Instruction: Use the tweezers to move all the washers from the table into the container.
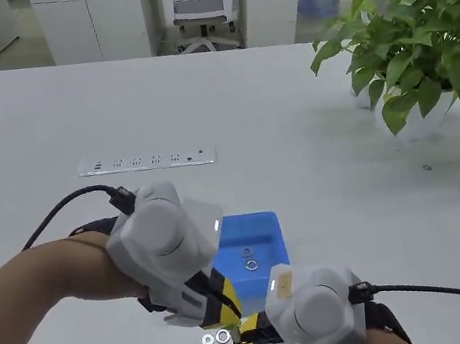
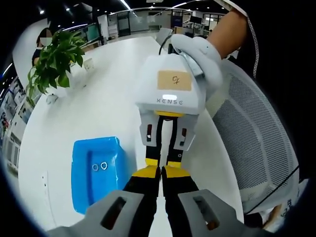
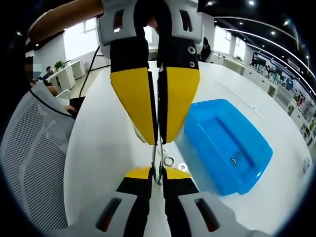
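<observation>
Gripping the tweezers (image 3: 156, 159) with left claw (image 3: 158, 140) and right claw (image 3: 158, 177) both shut on them at lower centre, probably steadying the tips over washers (image 3: 170, 160) beside the container (image 3: 203, 159).

Blue contnr (image 1: 258, 223), silver washers (image 1: 224, 336), wht table (image 1: 292, 130).

The container (image 1: 258, 223) sits on the table (image 1: 292, 130) in front of me with two washers (image 1: 250, 258) in it. A loose pair of washers (image 1: 215, 338) lies before it (nearer me). The power strip (image 1: 145, 161) lies behind it to the left, the plant (image 1: 418, 54) far right.
</observation>
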The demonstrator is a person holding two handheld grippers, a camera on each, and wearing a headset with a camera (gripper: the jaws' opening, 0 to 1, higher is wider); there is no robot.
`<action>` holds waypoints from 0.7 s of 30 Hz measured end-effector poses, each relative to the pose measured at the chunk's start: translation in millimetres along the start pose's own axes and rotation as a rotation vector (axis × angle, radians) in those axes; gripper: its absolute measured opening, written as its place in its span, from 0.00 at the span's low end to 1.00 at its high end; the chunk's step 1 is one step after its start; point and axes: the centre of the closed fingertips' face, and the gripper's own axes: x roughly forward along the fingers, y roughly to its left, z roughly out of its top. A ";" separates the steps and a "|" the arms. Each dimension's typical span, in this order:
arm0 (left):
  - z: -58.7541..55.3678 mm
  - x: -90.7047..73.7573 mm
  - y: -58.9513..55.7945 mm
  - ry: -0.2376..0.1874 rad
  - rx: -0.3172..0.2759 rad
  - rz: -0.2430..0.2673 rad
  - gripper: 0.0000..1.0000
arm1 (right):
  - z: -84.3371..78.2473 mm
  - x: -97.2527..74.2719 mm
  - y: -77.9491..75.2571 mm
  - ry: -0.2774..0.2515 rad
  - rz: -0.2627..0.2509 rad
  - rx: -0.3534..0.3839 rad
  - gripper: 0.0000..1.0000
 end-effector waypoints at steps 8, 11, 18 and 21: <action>7.6 -9.2 -4.3 -0.002 0.008 -0.004 0.06 | 7.9 -8.5 3.0 -0.004 0.000 -0.010 0.09; 11.4 -13.5 -4.9 -0.008 0.009 -0.002 0.06 | 11.8 -12.3 2.4 -0.009 -0.003 -0.010 0.09; 20.9 -25.2 -3.9 -0.015 0.020 0.001 0.06 | 23.0 -22.4 0.6 -0.017 -0.011 -0.024 0.09; 26.0 -30.6 -1.5 -0.016 0.027 0.009 0.06 | 29.0 -27.3 -2.6 -0.020 -0.021 -0.028 0.09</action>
